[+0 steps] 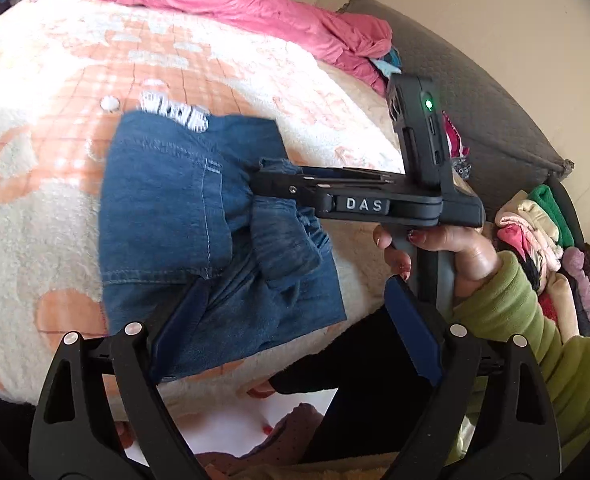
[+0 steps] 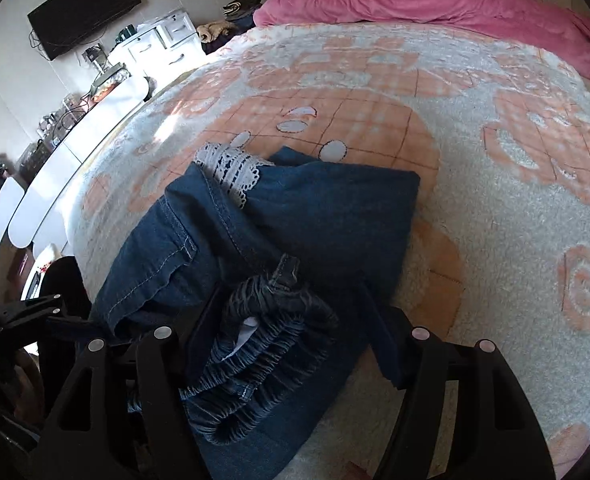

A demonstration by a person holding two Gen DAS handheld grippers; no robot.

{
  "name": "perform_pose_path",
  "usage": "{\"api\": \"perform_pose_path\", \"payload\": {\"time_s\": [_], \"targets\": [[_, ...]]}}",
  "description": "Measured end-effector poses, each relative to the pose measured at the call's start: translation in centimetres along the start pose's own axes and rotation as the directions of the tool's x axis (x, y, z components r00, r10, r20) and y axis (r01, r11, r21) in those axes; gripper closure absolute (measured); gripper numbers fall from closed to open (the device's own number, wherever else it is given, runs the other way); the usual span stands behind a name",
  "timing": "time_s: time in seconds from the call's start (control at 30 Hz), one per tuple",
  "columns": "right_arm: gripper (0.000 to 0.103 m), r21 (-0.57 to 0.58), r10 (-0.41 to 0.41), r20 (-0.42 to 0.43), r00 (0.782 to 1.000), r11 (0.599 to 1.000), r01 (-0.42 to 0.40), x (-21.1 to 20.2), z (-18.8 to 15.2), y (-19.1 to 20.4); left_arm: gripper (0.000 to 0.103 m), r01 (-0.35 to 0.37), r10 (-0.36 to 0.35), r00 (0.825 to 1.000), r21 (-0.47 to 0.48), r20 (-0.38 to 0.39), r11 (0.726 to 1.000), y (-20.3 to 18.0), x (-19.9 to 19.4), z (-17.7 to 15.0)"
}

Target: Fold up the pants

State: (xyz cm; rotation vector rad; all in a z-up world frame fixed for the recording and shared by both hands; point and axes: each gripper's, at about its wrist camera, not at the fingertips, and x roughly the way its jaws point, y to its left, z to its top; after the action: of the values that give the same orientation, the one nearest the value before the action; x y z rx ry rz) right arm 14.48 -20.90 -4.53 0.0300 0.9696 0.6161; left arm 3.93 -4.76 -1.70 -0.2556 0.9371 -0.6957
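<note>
While the denim pants (image 2: 295,216) lie bundled on the fleece blanket (image 2: 495,200) near the bed's front edge, both tools are crowding in from the person's side. They sit well short of the pink duvet (image 2: 435,0) heaped at the bed's far end, and the white lace trim (image 2: 235,172) at a leg hem pokes out on the side of the pants that faces that duvet.

Right gripper (image 2: 291,344) first: its jaws stand apart, straddling the gathered elastic waistband (image 2: 267,320), which is bunched between them. I see no pad pressing the cloth, so I call it released, not clamped. Left gripper (image 1: 295,332) is spread wide too, one finger resting over the near corner of the pants, the other out past the edge of the pants; nothing is pinched there either.

How will this cloth behave? Soft and floppy, I'd judge, with some weight to it: denim drapes and sags rather than holding a shape, and it won't slip much on that shaggy blanket, so dragging it may rumple the layers. Not fragile, though the lace could snag on a fingertip.

Best holds, to my eye, are the thick places: the waistband's ruched ridge, or a doubled seam along the side of the pants, where the jaws get a firm bite through several layers. A single thin layer would likely peel away alone and undo the fold. With the bundle already short and stacked, the fold looks well along.
</note>
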Motion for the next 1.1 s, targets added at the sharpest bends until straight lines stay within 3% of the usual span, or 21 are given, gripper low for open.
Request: {"api": "perform_pose_path", "payload": {"time_s": [0.3,0.33,0.4,0.7,1.1], "targets": [[0.036,0.001,0.006,0.136,0.991,1.000,-0.006,-5.6,0.3,1.1,0.015,-0.101,0.099,0.993,0.020,0.059,0.995,0.0,-2.1,0.7],[0.036,0.001,0.014,0.146,0.989,1.000,-0.014,-6.1,0.1,1.3,0.015,-0.105,0.104,0.993,0.017,0.063,0.994,0.1,-2.3,0.8],[0.024,-0.001,0.014,0.169,0.985,1.000,-0.015,-6.9,-0.2,1.6,0.015,-0.112,0.111,0.991,0.009,0.073,0.994,0.3,-2.7,0.9],[0.023,0.001,0.040,0.269,0.962,0.999,-0.042,-10.6,-2.3,3.9,0.012,-0.132,0.134,0.986,-0.023,0.094,0.991,1.6,-3.7,1.2],[0.023,-0.067,-0.039,0.236,0.971,0.996,0.056,-10.9,-7.8,6.8,0.011,-0.199,0.208,0.973,-0.095,0.100,0.975,5.2,-4.3,1.1]]}}
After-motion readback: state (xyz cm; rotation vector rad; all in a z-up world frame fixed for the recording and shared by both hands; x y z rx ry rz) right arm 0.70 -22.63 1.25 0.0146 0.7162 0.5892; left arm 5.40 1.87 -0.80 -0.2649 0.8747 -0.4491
